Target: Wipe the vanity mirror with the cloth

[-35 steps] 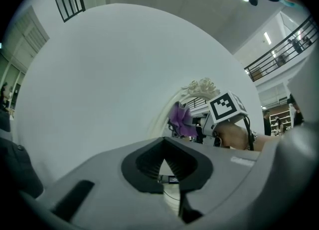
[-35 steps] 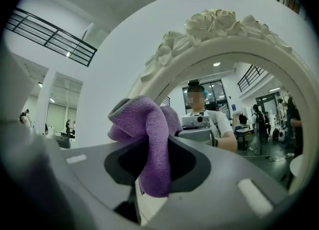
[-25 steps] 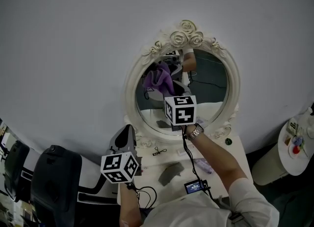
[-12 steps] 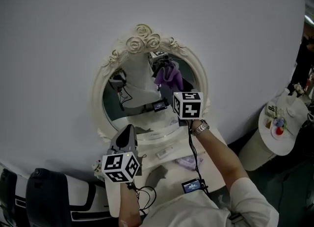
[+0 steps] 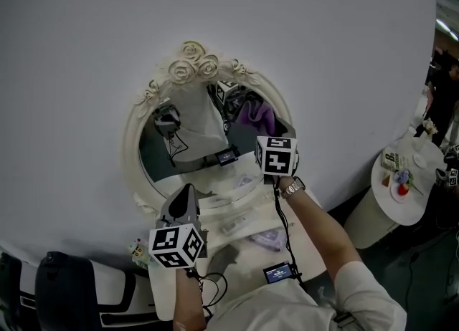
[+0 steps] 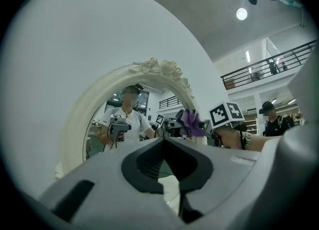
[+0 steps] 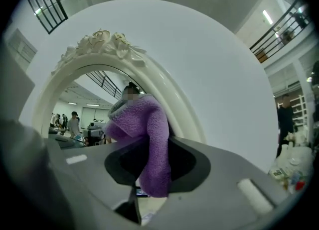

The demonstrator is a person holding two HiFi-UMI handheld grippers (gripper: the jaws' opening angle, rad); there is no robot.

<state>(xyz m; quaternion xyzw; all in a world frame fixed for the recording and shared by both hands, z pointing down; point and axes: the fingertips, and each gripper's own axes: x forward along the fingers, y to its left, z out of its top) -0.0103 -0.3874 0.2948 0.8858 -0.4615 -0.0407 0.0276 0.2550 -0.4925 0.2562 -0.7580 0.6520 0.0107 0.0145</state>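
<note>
Cloth: the purple fleece cloth (image 7: 149,139) is pinched between the jaws of the right gripper (image 5: 261,129), hanging down through them and bunched up above their tips.
Cloth on mirror: it sits at the upper right of the glass, just inside the frame; it seems to touch the glass, though the angle leaves that unsure.
Mirror: the oval mirror (image 5: 130,152) has a cream frame, with carved roses (image 5: 192,63) on top, and stands upright at the back of the white table (image 5: 240,216).
Left gripper: the left gripper (image 5: 188,189) has its jaws together on nothing, and is held low before the mirror's bottom edge, well apart from the cloth.
Writing: the only print is the black-and-white square markers on the gripper cubes; labels on the bottles on the round side table (image 5: 418,216) are too small to read.
</note>
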